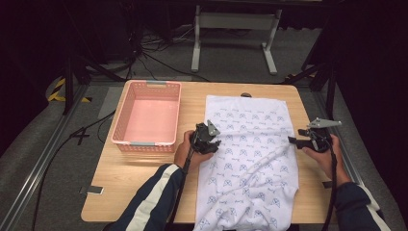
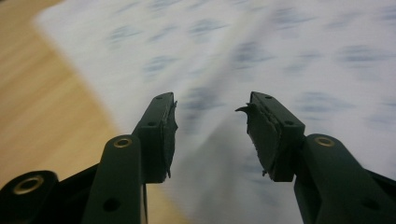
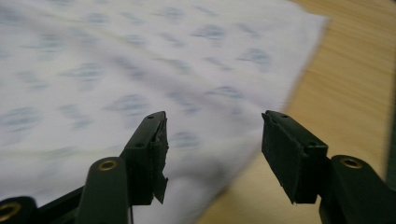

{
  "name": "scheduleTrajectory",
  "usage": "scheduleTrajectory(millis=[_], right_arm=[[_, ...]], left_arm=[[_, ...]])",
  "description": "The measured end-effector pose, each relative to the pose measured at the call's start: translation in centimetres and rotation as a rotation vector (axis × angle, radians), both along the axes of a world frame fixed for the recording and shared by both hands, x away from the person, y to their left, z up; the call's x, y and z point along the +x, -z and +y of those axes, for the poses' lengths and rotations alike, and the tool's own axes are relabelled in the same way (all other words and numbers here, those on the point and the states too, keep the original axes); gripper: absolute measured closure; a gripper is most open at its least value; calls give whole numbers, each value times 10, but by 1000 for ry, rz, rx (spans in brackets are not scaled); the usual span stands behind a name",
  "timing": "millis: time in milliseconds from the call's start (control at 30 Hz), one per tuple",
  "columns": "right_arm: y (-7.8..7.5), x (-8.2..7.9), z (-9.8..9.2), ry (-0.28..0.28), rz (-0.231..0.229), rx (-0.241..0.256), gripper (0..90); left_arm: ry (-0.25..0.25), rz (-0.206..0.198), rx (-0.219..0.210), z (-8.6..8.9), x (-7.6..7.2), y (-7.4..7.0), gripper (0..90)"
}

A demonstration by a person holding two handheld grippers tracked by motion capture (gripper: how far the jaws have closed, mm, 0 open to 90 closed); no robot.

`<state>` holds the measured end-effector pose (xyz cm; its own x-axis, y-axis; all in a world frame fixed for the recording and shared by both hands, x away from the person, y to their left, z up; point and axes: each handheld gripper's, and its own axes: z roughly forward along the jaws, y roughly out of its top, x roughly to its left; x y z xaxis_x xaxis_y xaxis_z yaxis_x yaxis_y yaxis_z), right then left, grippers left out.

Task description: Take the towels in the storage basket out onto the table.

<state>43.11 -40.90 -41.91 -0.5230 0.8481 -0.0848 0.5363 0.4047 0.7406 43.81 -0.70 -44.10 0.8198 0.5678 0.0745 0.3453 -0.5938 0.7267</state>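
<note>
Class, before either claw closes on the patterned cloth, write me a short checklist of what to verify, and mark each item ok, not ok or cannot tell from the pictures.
1. Left claw open: ok, its jaws stand apart over the cloth.
2. Right claw open: ok, jaws apart above the cloth's edge.
3. Each claw at its own side of the cloth: ok, left claw at the left edge, right claw at the right edge in the high view.
4. Cloth lying flat: not ok, the near part is rumpled and hangs over the table edge.
5. Pink basket empty: ok.
6. Fabric already between the jaws: cannot tell, the gripper views are blurred.
</note>
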Motion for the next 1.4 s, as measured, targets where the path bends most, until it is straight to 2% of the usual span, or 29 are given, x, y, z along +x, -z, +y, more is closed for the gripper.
scheduleTrajectory(millis=[67,100,133,167,200,233,267,300,333,367,400,433,467,533,567,600,633,700,767,833,900,967,1033,1133,1167,1200,1300,1333,1400], right_arm=[[-2,-25,12,-64,20,2,429],[-2,-25,12,-64,20,2,429],[-2,-37,18,-100,32,9,433],[1,-53,25,-146,54,27,446],[4,-81,39,-244,80,15,454],[5,-90,43,-289,87,16,464],[3,-102,48,-334,95,18,474],[2,-111,50,-373,95,30,480],[2,-111,50,-373,95,30,480],[0,-125,53,-439,103,73,489],[1,-146,60,-539,134,79,504],[4,-151,62,-565,144,62,507],[8,-157,64,-567,155,37,503],[17,-161,64,-562,184,16,511],[17,-161,64,-562,184,16,511],[27,-162,61,-534,228,-25,548],[30,-162,60,-530,236,-30,569],[29,-164,55,-531,255,-25,617],[28,-165,52,-528,263,-32,620],[27,-169,45,-537,313,-6,640],[24,-176,39,-546,351,-28,661],[20,-182,36,-563,395,-78,666],[16,-187,35,-571,388,-101,656],[8,-184,32,-547,316,-57,604],[4,-179,31,-502,272,-37,546],[0,-174,30,-449,221,-20,554],[-4,-158,30,-408,114,33,518],[-3,-151,32,-396,100,32,531],[2,-137,39,-400,96,16,523]], left_arm=[[101,44,10,-2,-22,0,517],[101,44,10,-2,-22,0,517],[149,81,13,-1,-34,2,517],[183,94,18,1,-47,3,514],[238,102,21,4,-66,5,509],[265,99,35,6,-76,5,505],[279,111,20,8,-83,5,505],[322,141,-17,13,-93,3,505],[322,141,-17,13,-93,3,508],[342,149,-23,16,-104,2,508],[358,152,-15,19,-110,2,508],[368,162,-17,21,-114,4,503],[366,181,-1,25,-119,8,499],[339,181,45,26,-119,17,500],[339,181,45,26,-119,17,504],[306,198,22,30,-115,20,540],[291,205,21,31,-113,19,554],[282,179,41,33,-113,19,568],[275,181,54,35,-114,19,567],[260,157,82,40,-117,18,567],[229,159,90,45,-120,17,567],[214,158,90,51,-122,17,566],[188,175,65,57,-122,18,547],[174,156,62,59,-120,16,474],[178,151,53,58,-119,15,460],[187,145,36,58,-117,15,442],[185,136,29,52,-110,15,397],[179,134,40,50,-107,15,379],[190,136,11,44,-100,16,367]])
